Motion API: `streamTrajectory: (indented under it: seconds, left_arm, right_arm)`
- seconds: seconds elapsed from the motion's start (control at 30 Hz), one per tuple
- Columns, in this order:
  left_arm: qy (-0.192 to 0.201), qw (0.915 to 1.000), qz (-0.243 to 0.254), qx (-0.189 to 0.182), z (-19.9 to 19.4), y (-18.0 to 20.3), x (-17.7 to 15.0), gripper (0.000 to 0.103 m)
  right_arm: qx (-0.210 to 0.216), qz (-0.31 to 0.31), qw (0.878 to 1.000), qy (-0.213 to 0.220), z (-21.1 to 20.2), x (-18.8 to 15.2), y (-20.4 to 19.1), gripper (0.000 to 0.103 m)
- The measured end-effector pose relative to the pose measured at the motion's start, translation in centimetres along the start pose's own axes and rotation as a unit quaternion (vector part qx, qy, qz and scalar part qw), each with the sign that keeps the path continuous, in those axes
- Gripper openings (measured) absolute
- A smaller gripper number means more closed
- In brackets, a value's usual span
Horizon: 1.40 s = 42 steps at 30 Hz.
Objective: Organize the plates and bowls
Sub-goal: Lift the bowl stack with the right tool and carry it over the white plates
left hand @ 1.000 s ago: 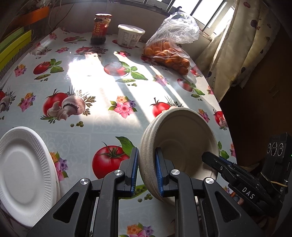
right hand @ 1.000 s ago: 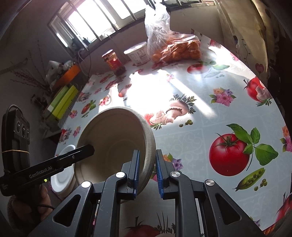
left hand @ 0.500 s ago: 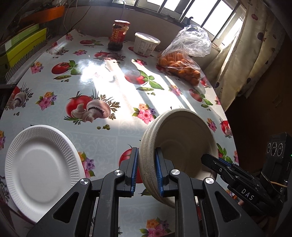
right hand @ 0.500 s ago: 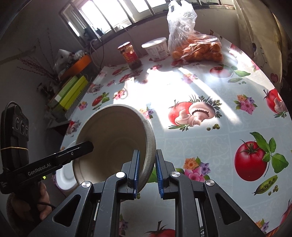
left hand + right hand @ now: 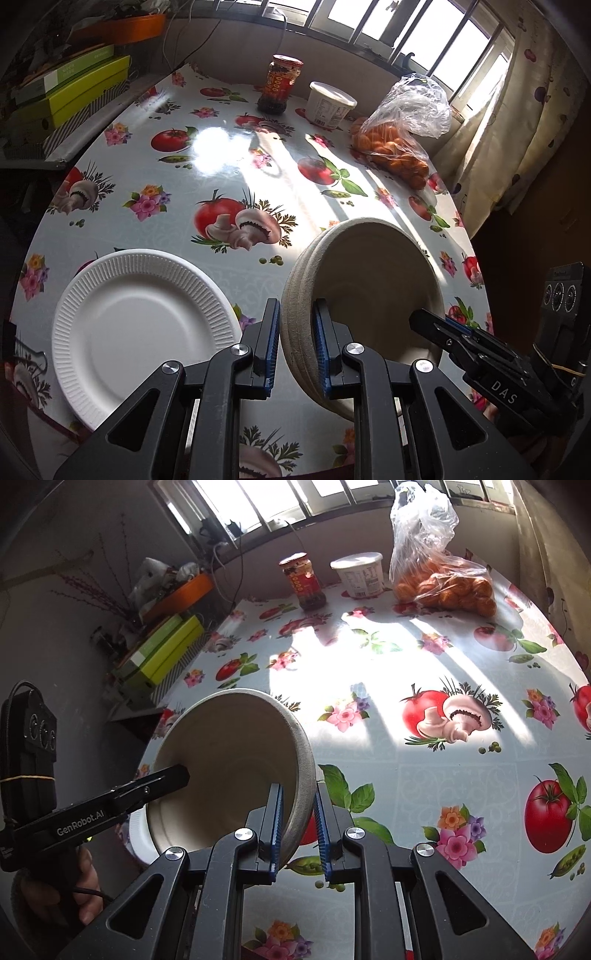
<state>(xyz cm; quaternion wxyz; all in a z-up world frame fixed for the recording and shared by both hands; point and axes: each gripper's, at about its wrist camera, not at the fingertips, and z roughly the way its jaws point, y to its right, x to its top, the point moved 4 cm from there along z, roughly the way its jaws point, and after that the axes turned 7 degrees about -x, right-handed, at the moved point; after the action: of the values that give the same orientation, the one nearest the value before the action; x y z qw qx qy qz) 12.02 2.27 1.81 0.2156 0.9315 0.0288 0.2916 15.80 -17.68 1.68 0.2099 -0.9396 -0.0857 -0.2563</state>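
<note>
A stack of beige moulded-fibre bowls [image 5: 365,288] is held tilted on edge above the surface [image 5: 221,155], near its front-right edge, clear of the oilcloth. Opposite rims are pinched: the left tool [image 5: 295,347] is closed narrow on the left rim, the right tool [image 5: 297,827] likewise on the right rim, one blue pad inside the wall and one outside in each case. The two-sided grip is judged to keep the nested bowls together and stop the stack from swinging while it is carried.

A white ribbed foam plate [image 5: 140,328] lies flat at the front-left corner of the surface, just beside the bowls but not touched by them. It is read as the likely gathering spot, so the bowls are probably being brought beside or onto it; that is a judgement only.

At the far edge, well apart, a red-labelled glass jar [image 5: 280,88], a white plastic tub [image 5: 330,105] and a clear plastic bag of orange fruit [image 5: 399,136] are parked out of the working area. Green boxes [image 5: 70,92] are stacked off the far-left corner.
</note>
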Motion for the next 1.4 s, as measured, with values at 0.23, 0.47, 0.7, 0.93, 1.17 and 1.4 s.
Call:
streamTrajectory:
  seconds: [0.23,0.47,0.7,0.93,1.17,1.4]
  left_arm:
    - [0.009,0.9998,-0.014,0.004,-1.5,-2.2,-0.3,0.019]
    - [0.016,0.9994,-0.028,0.012,-2.7,-4.3,-0.7,0.019]
    - [0.023,0.9984,-0.047,0.022,-3.9,-6.4,-1.2,0.019]
    - [0.030,0.9966,-0.068,0.036,-4.8,-8.6,-1.6,0.019]
    - [0.038,0.9942,-0.086,0.052,-5.8,-10.5,-1.9,0.019]
    - [0.038,0.9912,-0.105,0.070,-6.3,-12.2,-2.4,0.019]
  right_arm:
    - [0.004,-0.017,1.000,-0.005,0.7,-0.2,-2.6,0.017]
    - [0.013,-0.029,0.999,-0.013,1.7,-0.5,-4.9,0.017]
    - [0.024,-0.049,0.998,-0.020,2.5,-0.6,-7.2,0.017]
    - [0.037,-0.066,0.997,-0.032,3.7,-0.8,-9.4,0.017]
    - [0.053,-0.079,0.994,-0.044,5.1,-0.8,-11.3,0.017]
    - [0.069,-0.091,0.992,-0.059,6.3,-1.1,-12.9,0.017]
